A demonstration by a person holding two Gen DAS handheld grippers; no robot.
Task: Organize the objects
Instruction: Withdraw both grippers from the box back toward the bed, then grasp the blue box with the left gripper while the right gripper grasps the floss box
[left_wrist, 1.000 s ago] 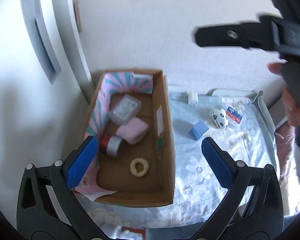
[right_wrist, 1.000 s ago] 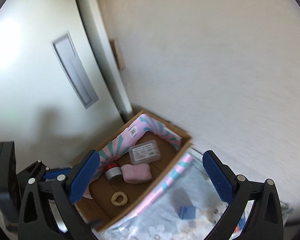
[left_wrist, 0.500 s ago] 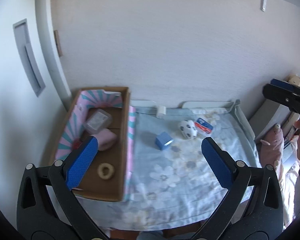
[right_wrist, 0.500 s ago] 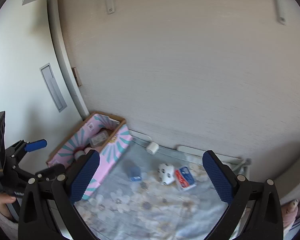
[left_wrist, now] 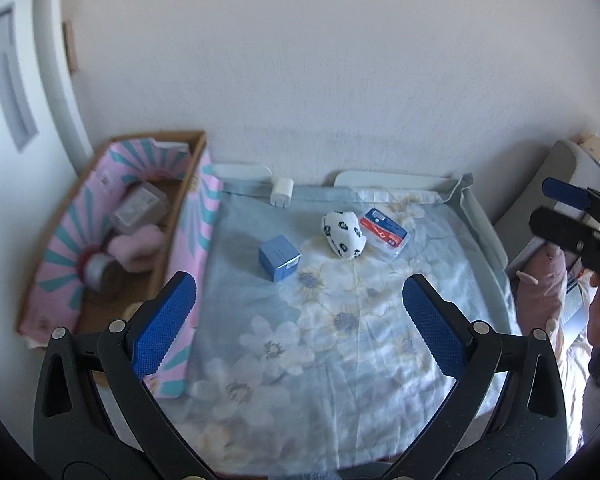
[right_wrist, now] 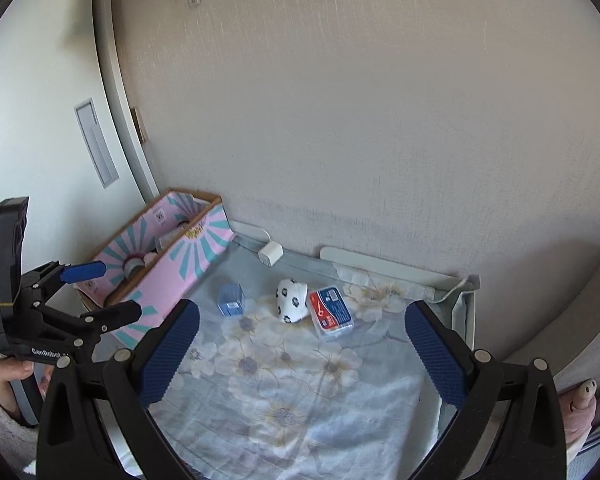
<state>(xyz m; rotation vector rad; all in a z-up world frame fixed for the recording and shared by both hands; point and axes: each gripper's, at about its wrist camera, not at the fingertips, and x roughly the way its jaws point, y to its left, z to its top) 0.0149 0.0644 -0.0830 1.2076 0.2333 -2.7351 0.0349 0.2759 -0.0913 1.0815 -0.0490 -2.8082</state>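
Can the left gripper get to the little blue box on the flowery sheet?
Probably yes. The left gripper is open and empty, and the blue box sits alone ahead of it on the sheet, nothing between them.

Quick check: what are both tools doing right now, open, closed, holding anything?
Left tool: open, holding nothing.
Right tool: open, holding nothing.

Both wrist cameras look down from well above the floral pale-blue sheet (left_wrist: 340, 320) toward the wall. The left view sits nearer the pink-striped cardboard box (left_wrist: 112, 236); the right views it from farther right. Both share box and sheet.
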